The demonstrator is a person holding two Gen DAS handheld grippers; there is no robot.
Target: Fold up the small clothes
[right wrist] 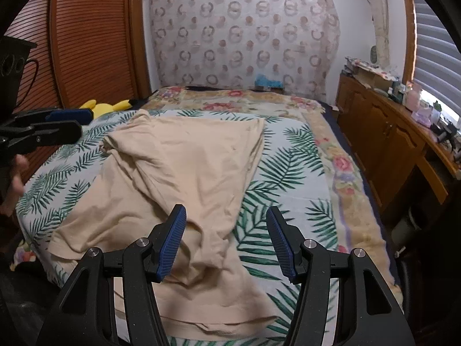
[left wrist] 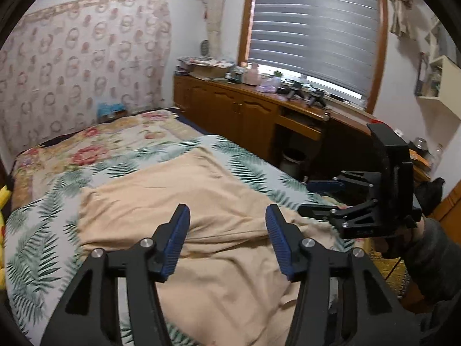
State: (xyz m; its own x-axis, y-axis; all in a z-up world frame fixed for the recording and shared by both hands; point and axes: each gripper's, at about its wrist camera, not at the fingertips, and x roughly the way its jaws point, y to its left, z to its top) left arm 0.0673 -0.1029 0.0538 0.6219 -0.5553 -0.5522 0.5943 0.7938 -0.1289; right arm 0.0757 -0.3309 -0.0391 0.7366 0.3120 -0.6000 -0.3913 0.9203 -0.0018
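A beige garment (left wrist: pixel 178 201) lies rumpled on the palm-leaf bedspread (left wrist: pixel 37 230); it also shows in the right wrist view (right wrist: pixel 184 167), partly folded over itself with a sleeve bunched at the far left. My left gripper (left wrist: pixel 227 216) is open and empty, above the garment's near part. My right gripper (right wrist: pixel 226 216) is open and empty, above the garment's right edge. The right gripper also shows in the left wrist view (left wrist: pixel 319 199) at the right, and the left gripper in the right wrist view (right wrist: pixel 72 124) at the far left.
A floral blanket (right wrist: pixel 245 101) covers the bed's far end. A yellow plush toy (right wrist: pixel 106 106) lies at the bed's left edge. A wooden cabinet (right wrist: pixel 383 132) with clutter runs along the right, under a window with blinds (left wrist: pixel 314 28). A wooden wardrobe (right wrist: pixel 86 37) stands at left.
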